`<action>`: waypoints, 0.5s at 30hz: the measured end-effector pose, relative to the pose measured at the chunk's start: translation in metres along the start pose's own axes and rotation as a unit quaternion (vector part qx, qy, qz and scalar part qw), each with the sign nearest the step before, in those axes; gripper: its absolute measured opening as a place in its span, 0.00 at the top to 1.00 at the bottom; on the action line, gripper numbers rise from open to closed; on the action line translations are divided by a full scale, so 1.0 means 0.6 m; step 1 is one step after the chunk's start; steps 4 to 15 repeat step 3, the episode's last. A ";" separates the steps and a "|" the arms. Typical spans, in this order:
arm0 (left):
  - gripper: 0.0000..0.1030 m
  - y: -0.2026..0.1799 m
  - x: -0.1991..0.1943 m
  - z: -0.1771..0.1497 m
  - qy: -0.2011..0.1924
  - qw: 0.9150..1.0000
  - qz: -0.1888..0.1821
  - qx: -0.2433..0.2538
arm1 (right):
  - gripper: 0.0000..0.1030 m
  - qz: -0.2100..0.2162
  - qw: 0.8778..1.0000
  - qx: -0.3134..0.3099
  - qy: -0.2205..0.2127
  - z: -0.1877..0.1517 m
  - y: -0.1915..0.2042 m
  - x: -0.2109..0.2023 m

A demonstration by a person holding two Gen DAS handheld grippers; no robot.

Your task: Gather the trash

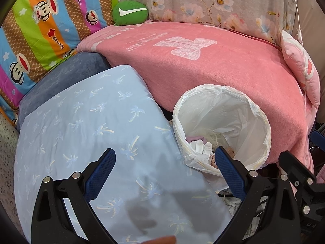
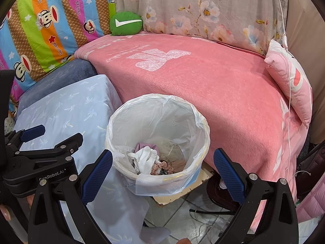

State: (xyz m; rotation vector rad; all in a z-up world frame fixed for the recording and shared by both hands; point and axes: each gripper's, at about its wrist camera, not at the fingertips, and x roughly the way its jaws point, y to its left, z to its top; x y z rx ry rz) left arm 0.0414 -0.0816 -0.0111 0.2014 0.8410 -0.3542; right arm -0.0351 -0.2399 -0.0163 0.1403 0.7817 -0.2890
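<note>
White-lined trash bin (image 2: 158,142) between spread fingers of empty right hand-held gripper (image 2: 162,168); left hand-held gripper (image 1: 165,169) released.

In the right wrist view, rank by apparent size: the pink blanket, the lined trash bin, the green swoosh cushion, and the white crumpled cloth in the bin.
1. pink blanket
2. lined trash bin, though it sits nearer the camera
3. green swoosh cushion, farther back
4. white crumpled cloth; close to the cushion in apparent size, so that order is unsure

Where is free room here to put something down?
The pink fleece blanket is bare between the green round cushion and the small pink pillow. The pale blue palm-print pillow is bare too. The white-lined trash bin holds scraps.
</note>
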 end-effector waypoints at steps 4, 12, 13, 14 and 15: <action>0.09 0.003 0.001 -0.001 0.003 1.000 -0.003 -0.002 | 0.06 -0.001 1.000 0.007 0.001 0.001 -0.004 -0.003; 0.09 0.003 0.001 -0.001 0.003 1.000 -0.003 -0.002 | 0.06 -0.001 1.000 0.007 0.001 0.001 -0.004 -0.003; 0.09 0.003 0.001 -0.001 0.003 1.000 -0.003 -0.002 | 0.06 -0.001 1.000 0.007 0.001 0.001 -0.004 -0.003; 0.09 0.003 0.001 -0.001 0.003 1.000 -0.003 -0.002 | 0.06 -0.001 1.000 0.007 0.001 0.001 -0.004 -0.003; 0.09 0.003 0.001 -0.001 0.003 1.000 -0.003 -0.002 | 0.06 -0.001 1.000 0.007 0.001 0.001 -0.004 -0.003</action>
